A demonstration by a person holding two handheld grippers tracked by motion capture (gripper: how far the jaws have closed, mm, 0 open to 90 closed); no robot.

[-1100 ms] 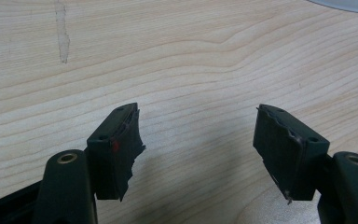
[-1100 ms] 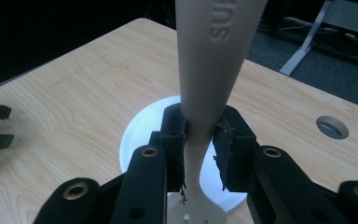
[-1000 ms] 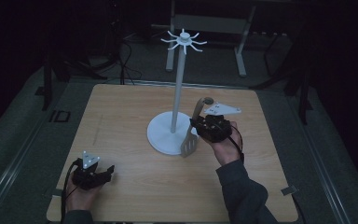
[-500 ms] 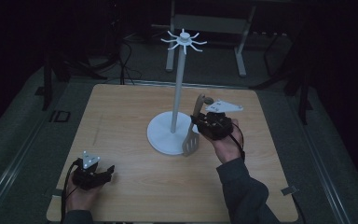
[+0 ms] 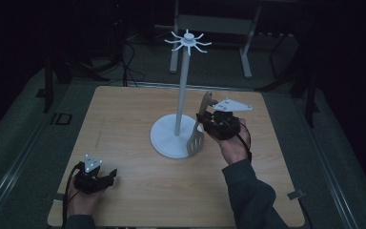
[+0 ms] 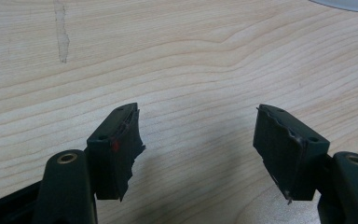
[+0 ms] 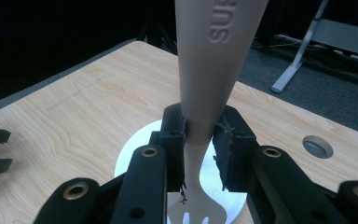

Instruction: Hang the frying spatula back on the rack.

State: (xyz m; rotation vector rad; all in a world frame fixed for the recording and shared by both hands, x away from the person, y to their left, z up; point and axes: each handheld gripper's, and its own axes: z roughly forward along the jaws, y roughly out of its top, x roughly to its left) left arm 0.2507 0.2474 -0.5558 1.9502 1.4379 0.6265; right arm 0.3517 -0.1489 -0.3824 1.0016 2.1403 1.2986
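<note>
upright spatula (image 5: 199, 129) within right hand-held gripper (image 5: 208, 120)

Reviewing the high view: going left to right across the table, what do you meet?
Left gripper, jaws open and empty → white stand's pole → slotted spatula → right gripper, clamped on the spatula's handle.
</note>
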